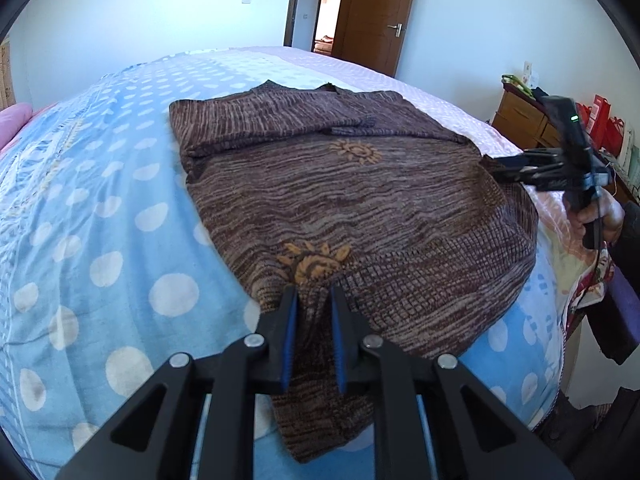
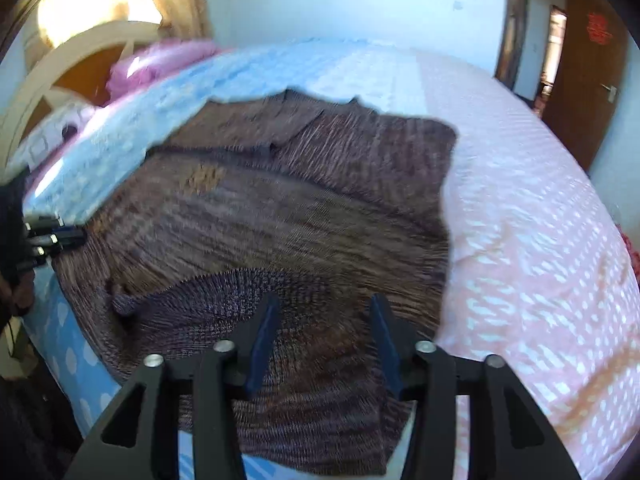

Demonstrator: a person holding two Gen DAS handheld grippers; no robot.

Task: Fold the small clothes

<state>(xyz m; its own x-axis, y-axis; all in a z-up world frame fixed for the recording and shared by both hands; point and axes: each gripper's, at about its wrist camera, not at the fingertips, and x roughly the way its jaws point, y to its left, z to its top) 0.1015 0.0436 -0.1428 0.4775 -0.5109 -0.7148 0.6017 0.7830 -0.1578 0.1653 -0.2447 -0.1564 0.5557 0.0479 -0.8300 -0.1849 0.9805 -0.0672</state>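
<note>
A brown knitted sweater (image 1: 340,184) with orange flower patterns lies flat on the bed, its sleeves folded across the chest; it also shows, blurred, in the right wrist view (image 2: 280,216). My left gripper (image 1: 313,292) is shut on a bunched fold of the sweater's hem at its near corner. My right gripper (image 2: 324,304) is open, its jaws apart over the sweater's other hem corner, with fabric lying between and beneath them. The right gripper shows in the left wrist view (image 1: 492,164) at the sweater's right edge. The left gripper shows at the left edge of the right wrist view (image 2: 76,238).
The bed (image 1: 100,208) has a blue polka-dot cover on one side and a pink patterned one (image 2: 540,240) on the other. Pink pillows (image 2: 160,64) and a headboard lie at one end. A wooden dresser (image 1: 524,116) and an open door (image 1: 380,16) stand beyond.
</note>
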